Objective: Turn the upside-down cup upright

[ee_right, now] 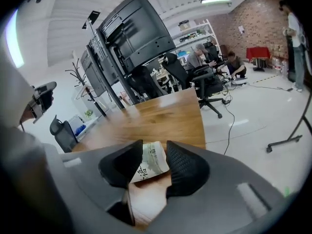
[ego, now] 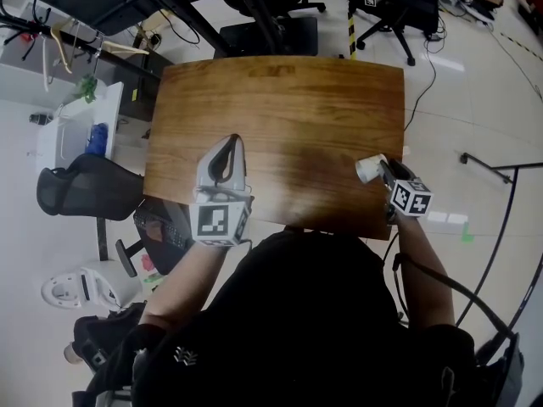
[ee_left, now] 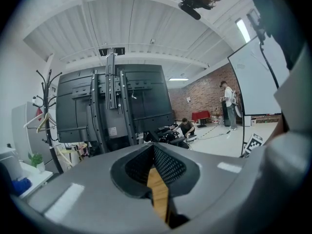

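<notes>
Nearest, the left gripper point(ee_left: 152, 147) hovers over the table's point(ego: 288, 108) near edge with its jaws closed to a narrow slit – nothing between them, only wood grain showing through. The right gripper point(ee_right: 155, 147) sits at the near right corner, jaws spread wide around the cup point(ee_right: 150, 163). The white printed cup stands between the pads, close against the left one with a gap at the right, and looks tilted or on its side – which, I cannot tell. From the head view the cup point(ego: 368, 170) rests just inside the table's right edge, at the gripper's tips. Beyond the table stand black office chairs point(ego: 390, 7)
</notes>
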The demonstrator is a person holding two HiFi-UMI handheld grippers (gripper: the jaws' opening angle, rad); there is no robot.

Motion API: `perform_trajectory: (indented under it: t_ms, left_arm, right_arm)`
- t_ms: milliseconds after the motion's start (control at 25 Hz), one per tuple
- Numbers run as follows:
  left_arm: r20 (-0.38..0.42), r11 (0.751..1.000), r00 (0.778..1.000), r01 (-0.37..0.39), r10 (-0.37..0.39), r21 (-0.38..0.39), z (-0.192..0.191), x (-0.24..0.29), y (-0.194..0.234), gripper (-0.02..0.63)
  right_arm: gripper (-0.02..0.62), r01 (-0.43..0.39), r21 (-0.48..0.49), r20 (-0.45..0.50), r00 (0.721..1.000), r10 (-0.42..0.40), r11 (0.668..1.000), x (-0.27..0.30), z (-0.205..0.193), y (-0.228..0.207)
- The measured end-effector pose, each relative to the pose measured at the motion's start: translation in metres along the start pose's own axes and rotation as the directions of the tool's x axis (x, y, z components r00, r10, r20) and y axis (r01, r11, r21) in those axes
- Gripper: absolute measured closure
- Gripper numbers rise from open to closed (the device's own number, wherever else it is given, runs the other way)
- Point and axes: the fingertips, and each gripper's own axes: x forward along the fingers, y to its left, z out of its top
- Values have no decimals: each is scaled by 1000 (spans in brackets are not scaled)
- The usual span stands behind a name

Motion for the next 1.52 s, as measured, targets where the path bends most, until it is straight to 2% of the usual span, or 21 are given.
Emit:
perform_trajectory:
  t_ms: [160,320,560,720,880,1000,1240,1400,1520]
  left_arm:
    - [4,1000,1000,2,-2,7,4,1,-5,606]
    - [0,1000,1000,0,0,11,4,1,-7,606]
    - [4,1000,1000,0,0,14,6,1,-6,606]
    - [13,1000,1000,11,-11,13,8,3,-8,606]
    - [19,1000,1000,12,-13,16,8,4,-6,606]
    - [27,999,999,18,-19,36,11,4,-6,606]
    - [30,1000,999,15,-15,14,5,2,1,606]
    - [34,1000,999,11,-11,9,7,1,4,606]
    - [31,1000,999,13,-13,10,5,0,7,606]
  right_arm:
    - [464,-27,29,6,1000,27,999,3,1,4]
    - [477,-31,19,11,999,31,999,5,2,5]
    - [523,-17,-107,22,1000,19,994,3,10,17]
    - [546,-16,-245,23,999,23,969,0,19,37]
    - [563,-43,-397,-4,999,45,917,-1,25,66]
    - [574,-58,-464,-13,998,59,884,-1,28,84]
    - [588,-61,-533,-41,998,47,844,5,22,97]
    - [588,-72,-527,-82,996,33,847,12,7,98]
    - [588,-59,-510,-73,997,25,858,14,6,98]
